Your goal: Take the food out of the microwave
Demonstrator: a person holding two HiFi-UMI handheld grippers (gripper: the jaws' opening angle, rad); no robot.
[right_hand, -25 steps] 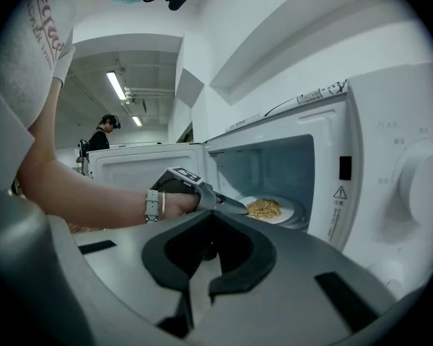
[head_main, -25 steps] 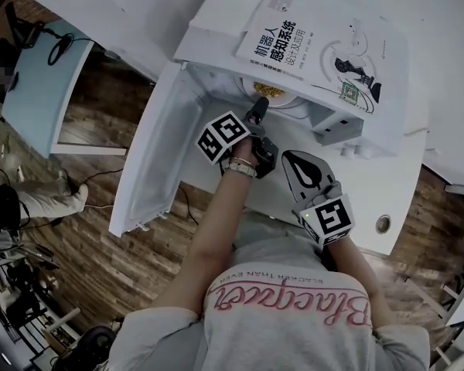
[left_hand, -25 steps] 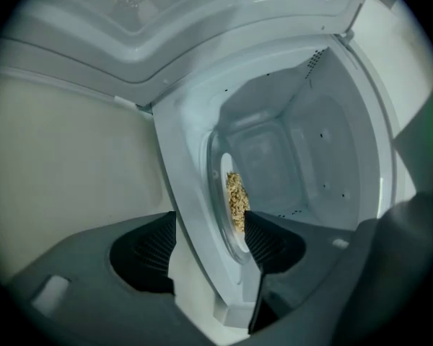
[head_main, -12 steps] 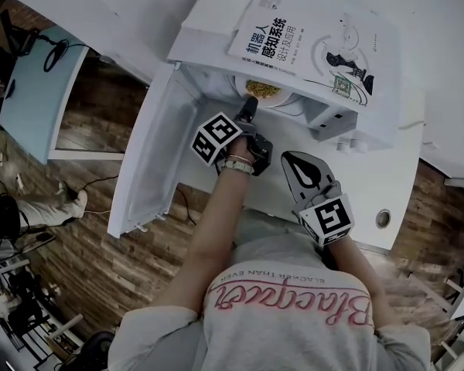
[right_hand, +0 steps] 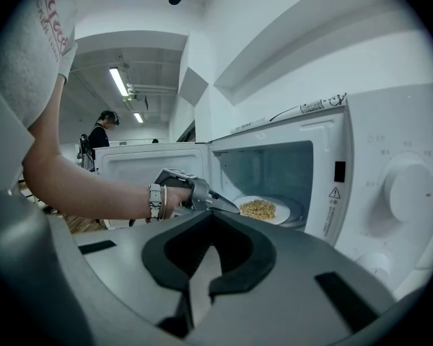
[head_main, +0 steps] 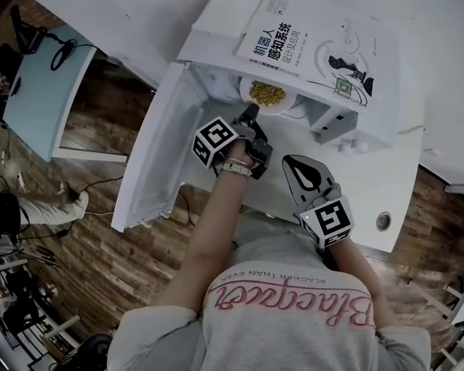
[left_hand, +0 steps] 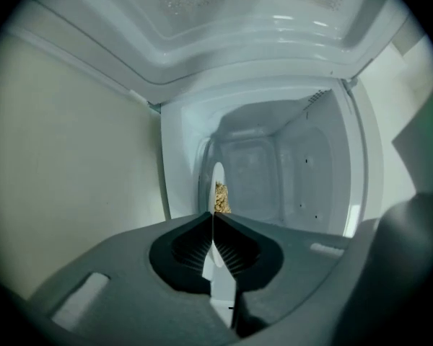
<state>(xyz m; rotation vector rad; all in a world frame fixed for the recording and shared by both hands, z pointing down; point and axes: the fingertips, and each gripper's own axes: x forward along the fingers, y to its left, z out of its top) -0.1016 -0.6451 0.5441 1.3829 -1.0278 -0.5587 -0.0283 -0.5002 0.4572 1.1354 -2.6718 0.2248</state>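
Note:
A white plate (head_main: 281,105) of yellowish food (head_main: 267,93) sits in the open microwave (head_main: 348,134). My left gripper (head_main: 250,114) reaches into the opening, its jaws closing on the plate's near rim. In the left gripper view the rim (left_hand: 218,182) runs edge-on between the pads, with food (left_hand: 221,199) just behind. The right gripper view shows the plate (right_hand: 239,202) and the left gripper (right_hand: 227,206) at its edge. My right gripper (head_main: 290,161) hangs shut and empty in front of the microwave, to the right of the left one.
The microwave door (head_main: 151,161) is swung wide open to the left. A book (head_main: 317,41) lies on top of the microwave. The control panel with a round knob (right_hand: 408,189) is at the right. A person stands far behind the door (right_hand: 101,132).
The left gripper's jaws have closed on the plate's rim. More of the plate and food now shows at the microwave's opening. The right gripper has stayed put.

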